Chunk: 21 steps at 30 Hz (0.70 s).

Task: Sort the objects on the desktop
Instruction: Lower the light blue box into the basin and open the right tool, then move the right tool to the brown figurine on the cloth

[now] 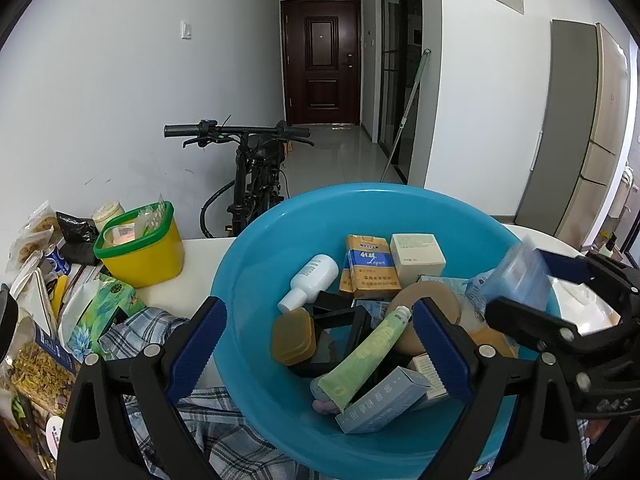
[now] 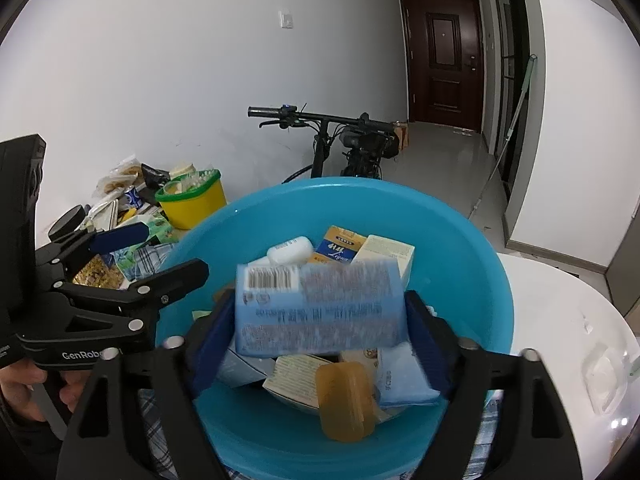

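A blue pack [image 2: 320, 308], motion-blurred, lies crosswise between the right gripper's [image 2: 320, 344] wide-spread fingers, directly above the blue basin [image 2: 480, 280] and seemingly released. The left gripper [image 1: 320, 352], fingers wide and empty, hovers over the basin's near left rim, angled downward.

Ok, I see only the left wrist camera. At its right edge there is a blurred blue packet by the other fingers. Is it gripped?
Observer: Probably not. The right wrist camera shows the blue packet blurred between the sharp, wide-open fingers of the right gripper, above the blue basin.
Operator: Which face is up?
Observer: The printed face, with a barcode at its top left.
Operator: And who holds my left gripper?
Observer: A hand grips its handle, at the lower left.
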{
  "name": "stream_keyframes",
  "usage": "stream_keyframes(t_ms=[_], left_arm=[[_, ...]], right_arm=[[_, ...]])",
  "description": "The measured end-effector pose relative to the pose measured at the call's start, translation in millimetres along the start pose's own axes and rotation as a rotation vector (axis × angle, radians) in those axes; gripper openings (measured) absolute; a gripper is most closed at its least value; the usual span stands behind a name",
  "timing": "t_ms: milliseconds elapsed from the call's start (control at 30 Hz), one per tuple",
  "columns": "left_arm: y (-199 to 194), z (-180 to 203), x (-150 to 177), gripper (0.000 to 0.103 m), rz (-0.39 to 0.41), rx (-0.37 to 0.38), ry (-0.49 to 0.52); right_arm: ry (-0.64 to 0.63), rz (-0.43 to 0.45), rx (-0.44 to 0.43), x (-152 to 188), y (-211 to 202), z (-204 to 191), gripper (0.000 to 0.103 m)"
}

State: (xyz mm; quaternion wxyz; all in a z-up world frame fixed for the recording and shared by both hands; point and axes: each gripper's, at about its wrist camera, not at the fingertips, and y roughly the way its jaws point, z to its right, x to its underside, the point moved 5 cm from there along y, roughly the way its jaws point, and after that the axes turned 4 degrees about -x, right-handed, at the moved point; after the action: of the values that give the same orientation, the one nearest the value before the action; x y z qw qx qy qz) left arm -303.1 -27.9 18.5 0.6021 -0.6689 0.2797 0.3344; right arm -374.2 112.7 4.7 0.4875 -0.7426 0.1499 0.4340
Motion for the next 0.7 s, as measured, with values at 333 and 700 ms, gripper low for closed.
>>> stream_keyframes(t_ms=[333, 700], left_arm=[[0, 0, 0, 0.096, -0.001, 0.0, -0.002], [-7, 11, -1, 0.096, 0.008, 0.013, 0.024]], right_arm=[[0.014, 0.01, 0.039, -2, -1, 8, 0.103], [0.016, 0.015, 0.019, -7, -16, 7, 0.103]])
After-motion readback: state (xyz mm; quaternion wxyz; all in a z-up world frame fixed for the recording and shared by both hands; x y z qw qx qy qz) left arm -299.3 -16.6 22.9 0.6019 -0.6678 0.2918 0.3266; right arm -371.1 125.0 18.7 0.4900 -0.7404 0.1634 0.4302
